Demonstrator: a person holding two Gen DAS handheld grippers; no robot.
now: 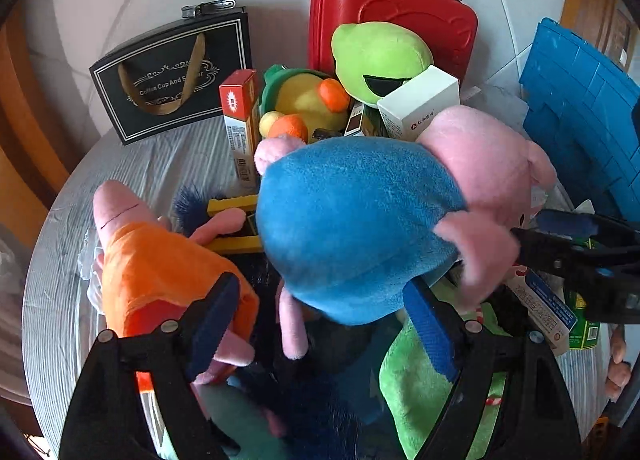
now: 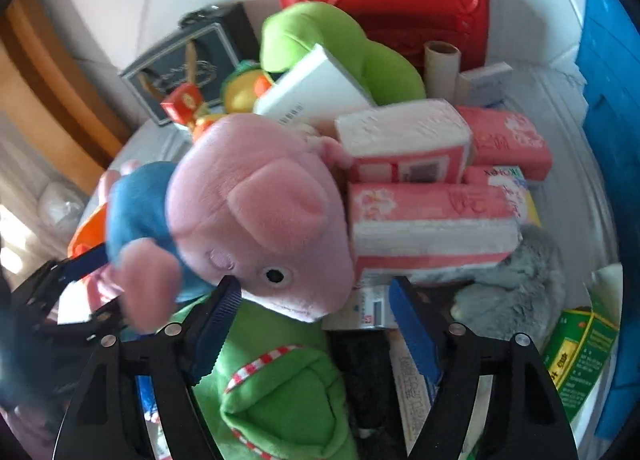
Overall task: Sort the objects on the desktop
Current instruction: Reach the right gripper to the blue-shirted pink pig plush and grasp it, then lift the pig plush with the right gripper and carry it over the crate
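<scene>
A pink pig plush in a blue shirt (image 1: pixel 352 227) lies on top of a heap of toys and boxes. My left gripper (image 1: pixel 324 328) stands open over it, its blue pads either side of the shirt's lower edge and not pressing on it. The left pad overlaps a pig plush in an orange dress (image 1: pixel 160 280). In the right wrist view the same pig's head (image 2: pixel 260 211) fills the middle, snout towards my right gripper (image 2: pixel 316 332), which is open and holds nothing. The right gripper (image 1: pixel 580 256) also shows at the edge of the left view, by the pig's arm.
At the back stand a red plastic case (image 1: pixel 392 19), a black gift bag (image 1: pixel 172 75), a green frog plush (image 1: pixel 380 55) and a yellow duck plush (image 1: pixel 304 99). Pink tissue packs (image 2: pixel 432 215), a grey plush (image 2: pixel 520 284) and a green plush (image 2: pixel 280 392) crowd the right. A blue crate (image 1: pixel 580 111) borders that side.
</scene>
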